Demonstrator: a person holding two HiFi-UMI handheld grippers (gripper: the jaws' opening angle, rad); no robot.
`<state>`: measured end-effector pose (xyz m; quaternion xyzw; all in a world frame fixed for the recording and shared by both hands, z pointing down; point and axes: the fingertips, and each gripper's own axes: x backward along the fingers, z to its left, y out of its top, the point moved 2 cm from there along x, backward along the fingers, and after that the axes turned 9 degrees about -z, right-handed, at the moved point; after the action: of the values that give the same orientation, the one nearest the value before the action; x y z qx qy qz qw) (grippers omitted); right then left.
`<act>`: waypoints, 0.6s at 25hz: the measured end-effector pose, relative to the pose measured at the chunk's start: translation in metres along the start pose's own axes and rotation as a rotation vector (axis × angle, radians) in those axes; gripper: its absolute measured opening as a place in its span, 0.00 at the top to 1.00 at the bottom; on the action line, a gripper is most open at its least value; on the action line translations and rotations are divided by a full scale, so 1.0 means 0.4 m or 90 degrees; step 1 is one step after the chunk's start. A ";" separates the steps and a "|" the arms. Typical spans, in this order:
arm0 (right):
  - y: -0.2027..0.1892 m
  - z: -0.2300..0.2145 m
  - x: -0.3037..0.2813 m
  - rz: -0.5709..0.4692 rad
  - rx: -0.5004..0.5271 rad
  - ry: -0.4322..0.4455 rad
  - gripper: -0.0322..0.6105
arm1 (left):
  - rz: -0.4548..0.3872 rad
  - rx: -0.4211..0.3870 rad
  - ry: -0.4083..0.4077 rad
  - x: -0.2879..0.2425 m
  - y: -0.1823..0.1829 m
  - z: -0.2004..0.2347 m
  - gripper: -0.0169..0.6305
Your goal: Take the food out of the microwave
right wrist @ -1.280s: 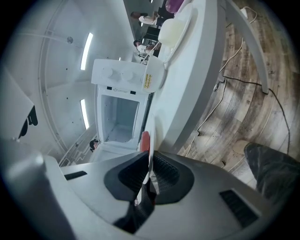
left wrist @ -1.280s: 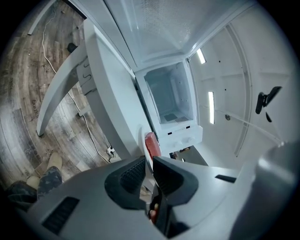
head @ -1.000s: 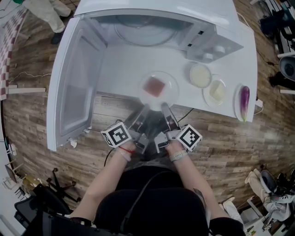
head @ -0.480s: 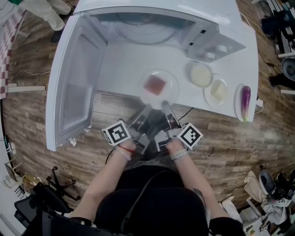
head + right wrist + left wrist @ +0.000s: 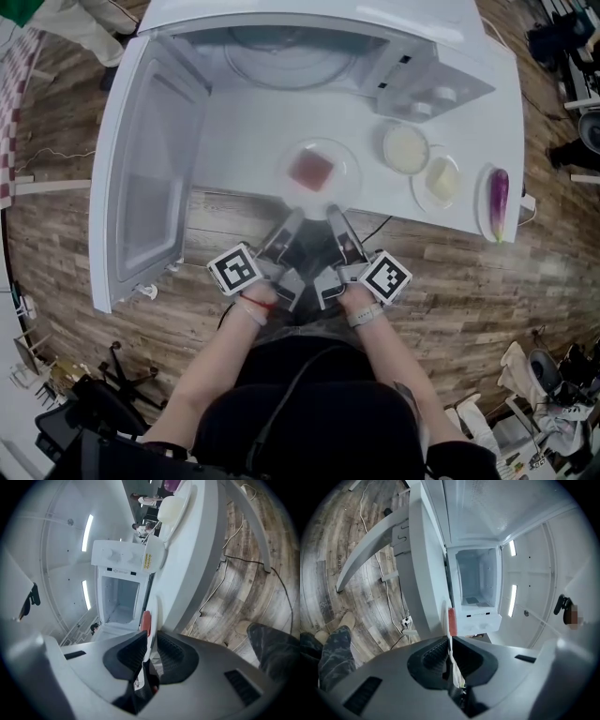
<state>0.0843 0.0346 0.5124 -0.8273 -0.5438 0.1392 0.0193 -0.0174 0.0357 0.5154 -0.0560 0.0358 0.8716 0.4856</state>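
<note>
A clear plate (image 5: 349,178) with a red slab of food (image 5: 312,171) sits on the white table (image 5: 234,141) in front of the open microwave (image 5: 309,56). My left gripper (image 5: 298,217) is shut on the plate's near rim (image 5: 446,620), with the food (image 5: 452,620) just beyond its pads. My right gripper (image 5: 334,216) is beside it at the same rim. Its jaws have just been opening, and the rim (image 5: 152,620) stands between them with a gap at one pad. The food (image 5: 146,620) shows just past them.
The microwave door (image 5: 150,178) swings wide to the left, past the table's front edge. To the right of the plate are a round white dish (image 5: 406,148), a dish with a pale block (image 5: 442,181) and a purple eggplant (image 5: 498,202). Wooden floor lies below.
</note>
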 end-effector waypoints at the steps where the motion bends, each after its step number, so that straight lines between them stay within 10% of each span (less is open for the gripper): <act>1: 0.002 -0.003 0.003 -0.002 0.002 -0.002 0.85 | -0.003 0.002 -0.003 -0.003 0.003 -0.001 0.92; 15: -0.047 0.005 0.025 0.041 0.005 0.007 0.85 | -0.011 0.016 -0.011 -0.025 0.008 -0.003 0.92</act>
<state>0.0710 0.0512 0.5120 -0.8452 -0.5161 0.1374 0.0211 -0.0149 0.0253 0.5154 -0.0425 0.0422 0.8672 0.4943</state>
